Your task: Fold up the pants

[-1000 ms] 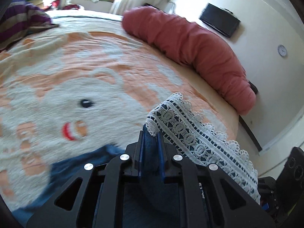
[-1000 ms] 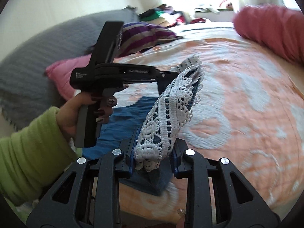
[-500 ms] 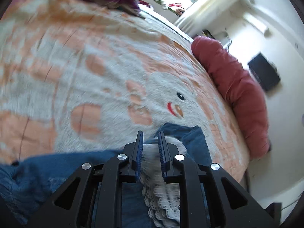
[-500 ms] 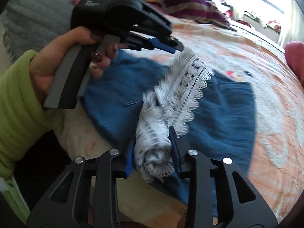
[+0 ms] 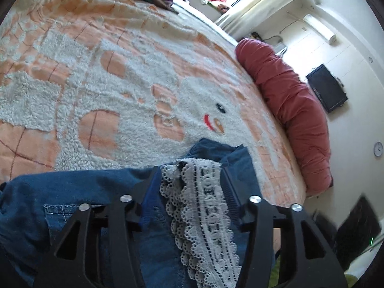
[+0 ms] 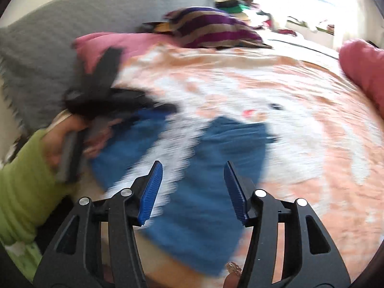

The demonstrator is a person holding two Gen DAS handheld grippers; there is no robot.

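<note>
Blue denim pants (image 5: 72, 192) with a white lace hem (image 5: 206, 206) lie folded on the orange and white blanket (image 5: 96, 76). My left gripper (image 5: 189, 170) sits low over the fold and its jaws are opening. The lace hem lies loose between them, and the pads do not press on it. In the blurred right wrist view, the pants (image 6: 204, 204) lie spread below my right gripper (image 6: 192, 165). Its jaws are opening with nothing gripped. A hand in a green sleeve (image 6: 19, 187) holds the left gripper (image 6: 108, 100) at the pants' far left edge.
A long red bolster (image 5: 295, 110) lies along the bed's right side. A striped purple garment (image 6: 216, 28), a pink pillow (image 6: 96, 45) and a grey blanket (image 6: 48, 36) sit at the head. The bed's near edge runs just under the pants.
Both grippers carried the lace hem down onto the pants and then let go of it. Their jaws spread apart. The right gripper drew back from the lace.
</note>
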